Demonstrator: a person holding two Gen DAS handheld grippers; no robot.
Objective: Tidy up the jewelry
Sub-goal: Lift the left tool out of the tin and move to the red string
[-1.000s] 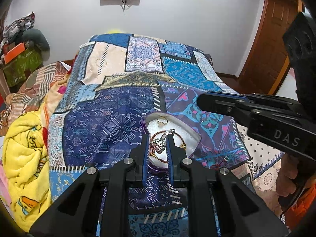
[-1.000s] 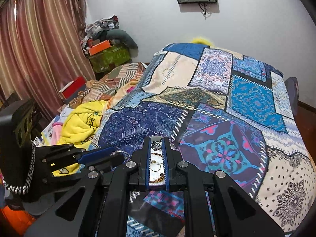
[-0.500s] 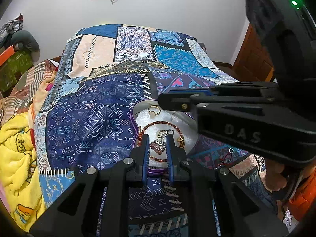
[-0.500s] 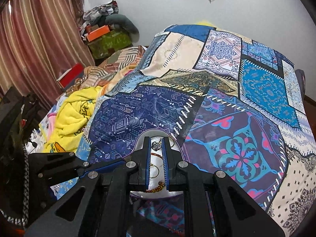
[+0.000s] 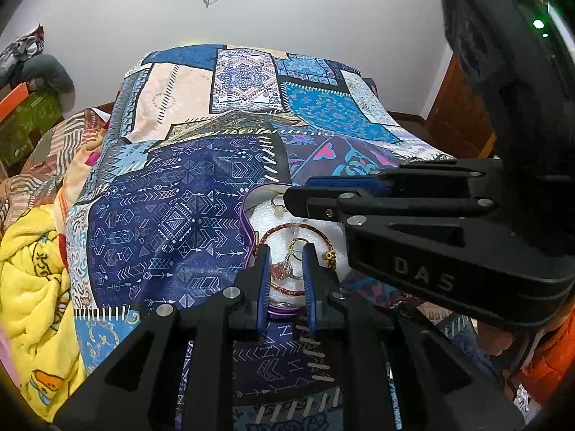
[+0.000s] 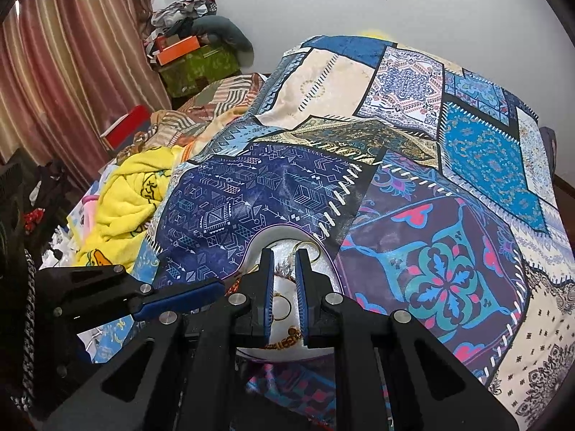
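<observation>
Two grippers: both over the round white foam-lined tray with purple rim (image 5: 248, 215) on the patchwork bedspread (image 5: 179, 215).
Right gripper (image 5: 298, 194): now much nearer than a second ago, crossing above tray; fingers narrowly parted, gripping nothing visible.
Left gripper (image 5: 285, 262): lowered closer, fingers bracketing the silver-and-red dangling earring (image 5: 284, 269); contact unclear.
Red beaded bangle (image 5: 273, 231), gold ring (image 5: 277, 201): lying in tray.
Meaning: likely earring pickup imminent.

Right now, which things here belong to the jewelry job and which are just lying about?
Job:
- tray
- bangle
- ring
- earring
- left gripper, open over the earring
- right gripper, open over the tray

Lying about:
- yellow blanket
- bedspread
- orange box
- red box
</observation>
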